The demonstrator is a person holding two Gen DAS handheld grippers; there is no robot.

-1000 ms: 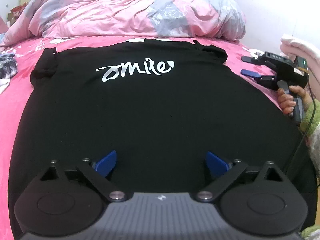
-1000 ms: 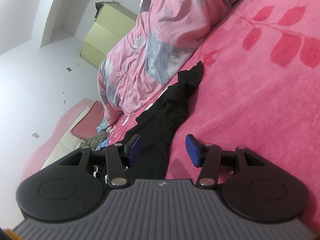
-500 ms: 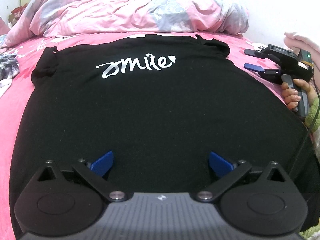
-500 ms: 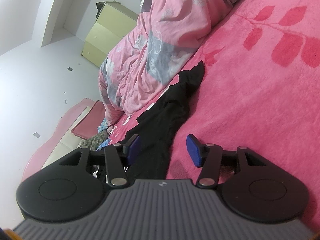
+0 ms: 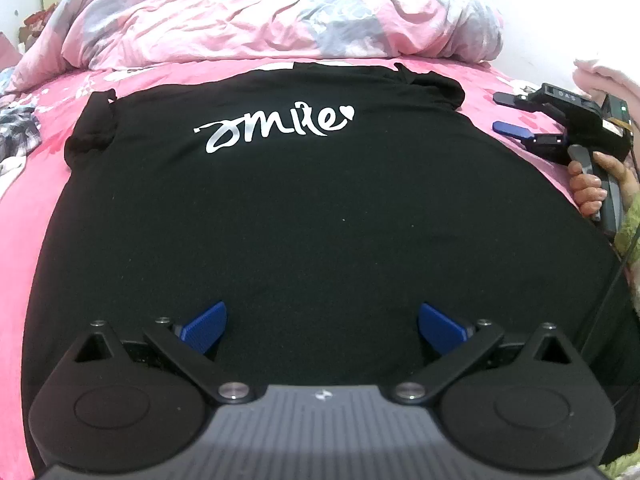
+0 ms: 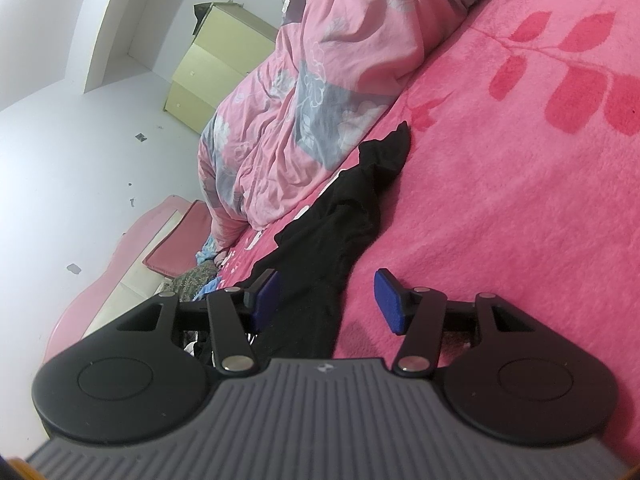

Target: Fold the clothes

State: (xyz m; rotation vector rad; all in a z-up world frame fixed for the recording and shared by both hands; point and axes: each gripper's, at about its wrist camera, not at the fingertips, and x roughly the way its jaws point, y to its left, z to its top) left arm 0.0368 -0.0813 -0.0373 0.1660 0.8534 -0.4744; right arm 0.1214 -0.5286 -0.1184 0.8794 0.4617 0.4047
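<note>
Compared with a second ago, little is changing: in the left wrist view the shirt (image 5: 304,216) is sitting slightly lower in the picture and more of the quilt (image 5: 248,12) is showing above it, while the right wrist view is looking the same as before.

The shirt, black, is lying spread flat on the pink bed cover (image 5: 24,200), front up, with its collar toward the quilt and both short sleeves bunched at the shoulders. No container is showing in either view.

White script across the chest is reading roughly "smile", ending in a small heart (image 5: 347,112); the first letter is stylised and hard to tell.

The left gripper (image 5: 322,326) is hovering over the lower part of the shirt with its blue pads spread wide and nothing between them.

The right gripper (image 5: 505,113) is lying level at the shirt's right edge, held by a hand (image 5: 592,188). Its jaws are standing about half apart. In its own view the shirt's edge (image 6: 320,264) is running up between the pads, but neither pad is pressing on the cloth.

A yellow cabinet (image 6: 224,64) is standing by the wall beyond the quilt.
</note>
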